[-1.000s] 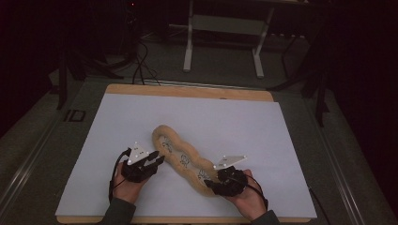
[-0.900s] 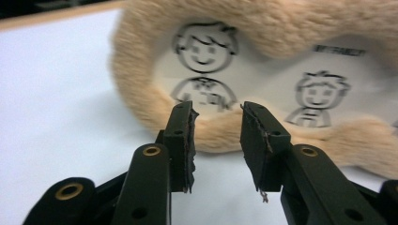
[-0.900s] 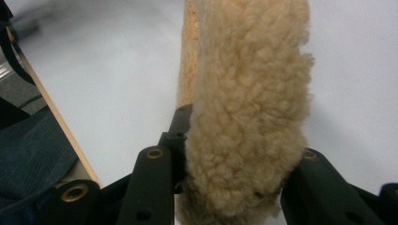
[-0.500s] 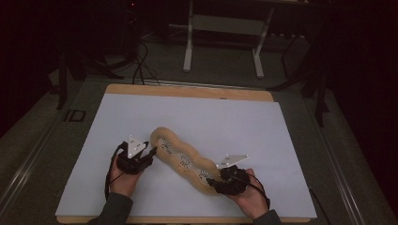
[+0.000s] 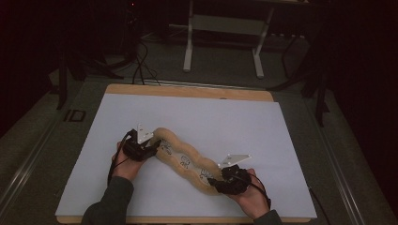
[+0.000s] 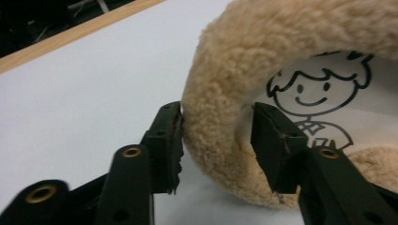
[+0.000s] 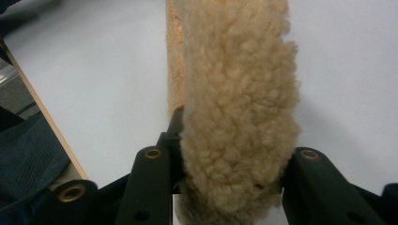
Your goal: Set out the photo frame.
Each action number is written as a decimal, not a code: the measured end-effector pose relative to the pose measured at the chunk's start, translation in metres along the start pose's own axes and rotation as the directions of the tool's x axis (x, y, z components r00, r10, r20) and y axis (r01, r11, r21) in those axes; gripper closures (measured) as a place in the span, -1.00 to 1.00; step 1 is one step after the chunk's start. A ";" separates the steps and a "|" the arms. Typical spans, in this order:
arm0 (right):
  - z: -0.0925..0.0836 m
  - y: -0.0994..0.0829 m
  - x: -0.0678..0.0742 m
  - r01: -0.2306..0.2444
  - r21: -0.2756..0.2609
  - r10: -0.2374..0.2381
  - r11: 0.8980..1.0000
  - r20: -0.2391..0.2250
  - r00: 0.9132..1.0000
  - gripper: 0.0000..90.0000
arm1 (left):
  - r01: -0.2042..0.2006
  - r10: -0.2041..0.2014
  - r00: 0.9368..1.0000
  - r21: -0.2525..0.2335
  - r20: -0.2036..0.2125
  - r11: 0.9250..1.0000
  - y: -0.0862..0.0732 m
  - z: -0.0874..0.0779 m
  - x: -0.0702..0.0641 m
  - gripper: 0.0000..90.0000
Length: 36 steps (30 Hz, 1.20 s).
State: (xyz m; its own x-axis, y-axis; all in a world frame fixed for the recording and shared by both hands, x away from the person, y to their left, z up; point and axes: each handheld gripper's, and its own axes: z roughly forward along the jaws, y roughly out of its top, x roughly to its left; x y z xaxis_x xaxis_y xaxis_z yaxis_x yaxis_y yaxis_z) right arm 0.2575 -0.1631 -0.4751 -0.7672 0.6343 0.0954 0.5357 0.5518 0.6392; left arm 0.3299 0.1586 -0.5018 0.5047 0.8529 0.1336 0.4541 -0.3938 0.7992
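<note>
A long tan fleece piece (image 5: 183,161) with a white cartoon-printed face lies in a wavy diagonal on the white board (image 5: 225,122). My left gripper (image 5: 157,147) is at its far left end. In the left gripper view the curved fleece rim (image 6: 220,93) sits between the jaws of the left gripper (image 6: 218,136), which have just been opening. The left pad still brushes the fleece and the right one stands a little off it. My right gripper (image 5: 213,183) is at the near right end, and the right gripper (image 7: 230,154) is shut on the fleece (image 7: 234,84).
The white board rests on a wooden table whose edge (image 5: 187,91) shows at the far side. Beyond it stand a white frame's legs (image 5: 190,47) and cables (image 5: 141,70) on the dark floor. Wide bare board lies on the far and right sides.
My left gripper has slid toward the far side along the fleece's left end, and its jaws have spread apart. The right hand and its end of the fleece have stayed put.
</note>
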 end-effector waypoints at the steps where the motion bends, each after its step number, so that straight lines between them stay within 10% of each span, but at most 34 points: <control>1: 0.000 0.000 0.000 -0.003 0.000 0.003 1.000 -0.001 1.000 0.43 | 0.000 0.000 1.000 0.004 -0.005 1.000 0.000 0.001 0.001 0.29; 8: 0.000 -0.001 -0.001 -0.014 0.008 0.015 1.000 -0.014 1.000 0.36 | 0.020 -0.020 0.999 0.023 0.027 1.000 -0.002 0.001 0.007 0.52; 19: -0.002 -0.011 -0.009 -0.168 0.057 0.172 0.984 -0.082 0.982 0.35 | 0.097 -0.097 0.994 0.000 0.049 0.995 0.001 -0.001 0.009 0.61; 36: -0.007 -0.009 -0.022 -0.197 0.041 0.195 0.979 0.049 0.979 0.45 | 0.122 -0.122 0.992 -0.023 0.002 0.992 0.008 0.000 -0.002 0.62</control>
State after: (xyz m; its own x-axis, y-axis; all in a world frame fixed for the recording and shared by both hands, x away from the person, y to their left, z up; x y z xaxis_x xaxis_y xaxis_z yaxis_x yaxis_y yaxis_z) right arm 0.2669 -0.1862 -0.4776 -0.6295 0.7557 0.1810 0.6905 0.4372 0.5762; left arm 0.3320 0.1536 -0.4955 0.4470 0.8939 0.0334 0.4957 -0.2786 0.8226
